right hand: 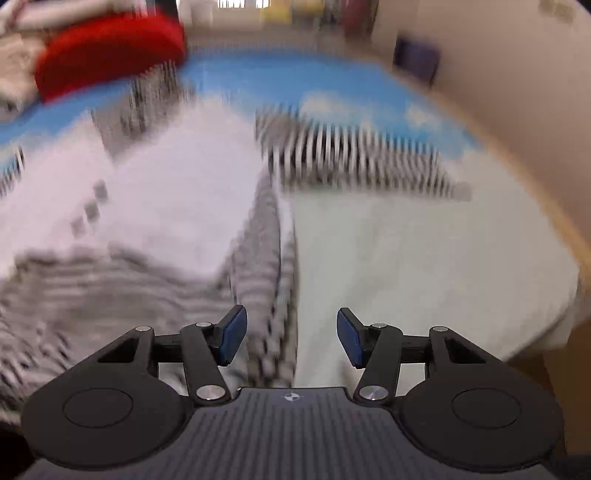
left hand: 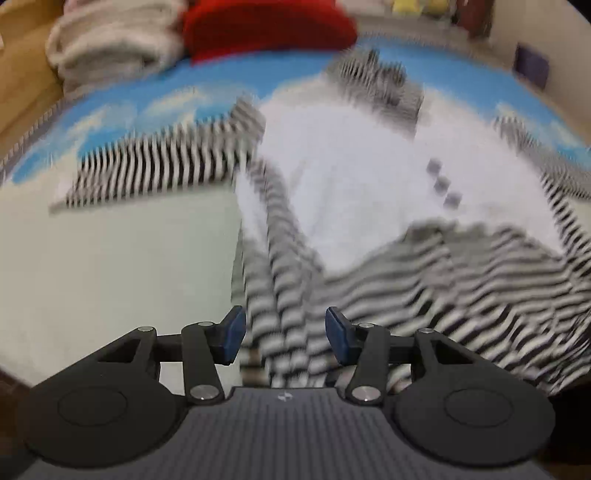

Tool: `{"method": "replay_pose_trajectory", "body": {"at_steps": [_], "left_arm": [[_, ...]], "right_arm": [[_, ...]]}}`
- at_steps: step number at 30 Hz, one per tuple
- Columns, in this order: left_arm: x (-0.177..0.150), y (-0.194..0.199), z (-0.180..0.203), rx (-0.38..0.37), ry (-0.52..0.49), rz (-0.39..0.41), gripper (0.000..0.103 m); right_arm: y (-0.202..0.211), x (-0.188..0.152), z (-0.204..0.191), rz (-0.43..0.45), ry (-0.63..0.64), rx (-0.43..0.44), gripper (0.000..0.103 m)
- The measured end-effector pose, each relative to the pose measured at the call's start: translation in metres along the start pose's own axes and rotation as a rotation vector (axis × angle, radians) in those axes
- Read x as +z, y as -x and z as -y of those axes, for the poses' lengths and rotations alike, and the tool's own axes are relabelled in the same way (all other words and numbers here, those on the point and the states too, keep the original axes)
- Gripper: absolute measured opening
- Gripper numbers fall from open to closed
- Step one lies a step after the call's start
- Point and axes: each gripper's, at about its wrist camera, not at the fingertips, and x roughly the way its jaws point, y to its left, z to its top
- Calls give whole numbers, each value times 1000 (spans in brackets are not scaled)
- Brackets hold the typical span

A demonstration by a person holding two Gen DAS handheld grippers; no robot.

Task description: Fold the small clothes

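A small garment lies spread on the bed, with a white body [left hand: 351,166] and black-and-white striped sleeves and hem. Both views are blurred. In the left wrist view one striped sleeve [left hand: 159,166] stretches out to the left and the striped hem [left hand: 443,280] is folded up over the body. My left gripper [left hand: 285,332] hangs open just above the garment's striped left edge, its pads clear of the cloth. In the right wrist view the white body [right hand: 177,177] fills the left and the other sleeve [right hand: 362,158] reaches right. My right gripper [right hand: 291,332] is open over the striped right edge.
The bed sheet [left hand: 129,258] is pale near me and blue with clouds farther back. A red cushion [left hand: 266,29] and a pile of grey-white blankets [left hand: 110,40] sit at the far end. A wall with a dark patch [right hand: 417,59] borders the right side.
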Motion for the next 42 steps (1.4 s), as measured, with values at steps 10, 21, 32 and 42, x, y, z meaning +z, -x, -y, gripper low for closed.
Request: {"method": "replay_pose_trajectory", "body": {"at_steps": [10,21,32,42], "left_arm": [[14,32,2,-21,60,202,77],[78,82,15,7,-7,327,85],[158,21,-22,76,34,298,85],[192,-56,-86,121,65,338,57]], "right_arm": [[63,79,25,380,11,149,79],[50,85,43,362,-204,308,71],[42,83,34,319,-238,284,71],[37,84,18,299,-184,248,71]]}}
